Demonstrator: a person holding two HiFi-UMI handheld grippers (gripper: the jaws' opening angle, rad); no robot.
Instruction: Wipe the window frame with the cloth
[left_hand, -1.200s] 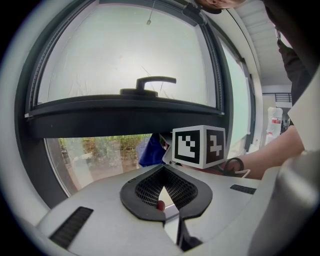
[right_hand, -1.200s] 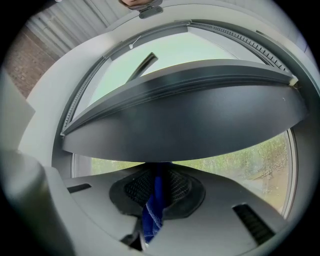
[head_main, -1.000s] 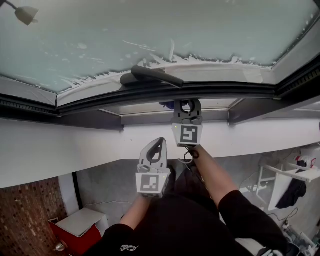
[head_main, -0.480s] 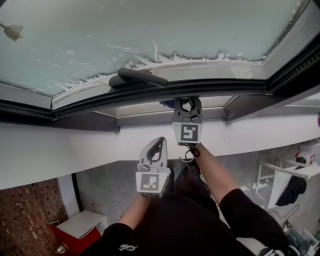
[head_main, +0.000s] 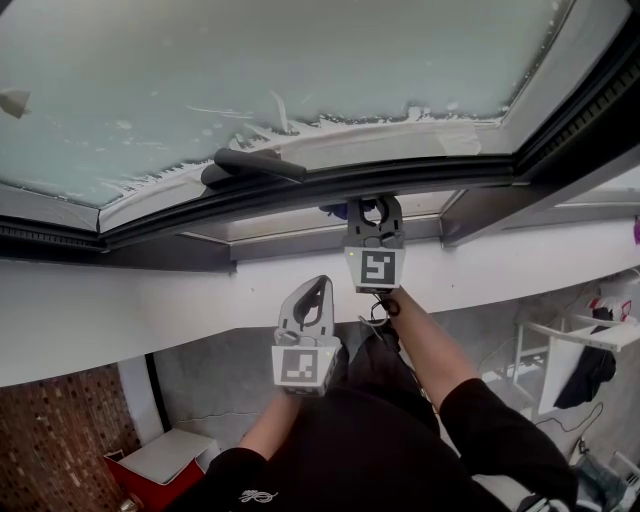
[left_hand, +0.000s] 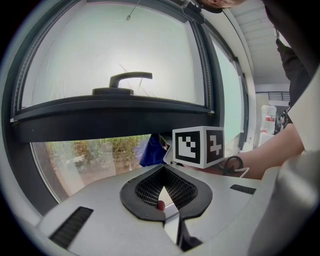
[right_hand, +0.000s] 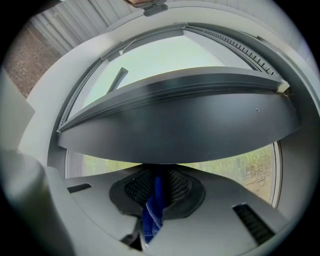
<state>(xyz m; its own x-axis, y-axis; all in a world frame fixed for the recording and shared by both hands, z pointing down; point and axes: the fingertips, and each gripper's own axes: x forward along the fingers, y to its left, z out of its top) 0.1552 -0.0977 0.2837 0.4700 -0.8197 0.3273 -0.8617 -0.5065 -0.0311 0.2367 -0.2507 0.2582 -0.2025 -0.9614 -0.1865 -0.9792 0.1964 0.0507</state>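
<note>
I judge this mid-wipe: my right gripper (right_hand: 157, 187) pinches the blue cloth (right_hand: 152, 216) up against the dark window frame (head_main: 300, 188). My left gripper (left_hand: 162, 192), jaws pressed together on nothing, hangs nearer. Next I'd slide the cloth sideways along the frame under firm pressure.

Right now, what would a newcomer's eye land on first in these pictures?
The right tongs are shut on a blue cloth, up at the dark window frame. Above them, a black handle sits at the frosted pane's lower edge. The left tongs hang lower, shut and empty.
</note>
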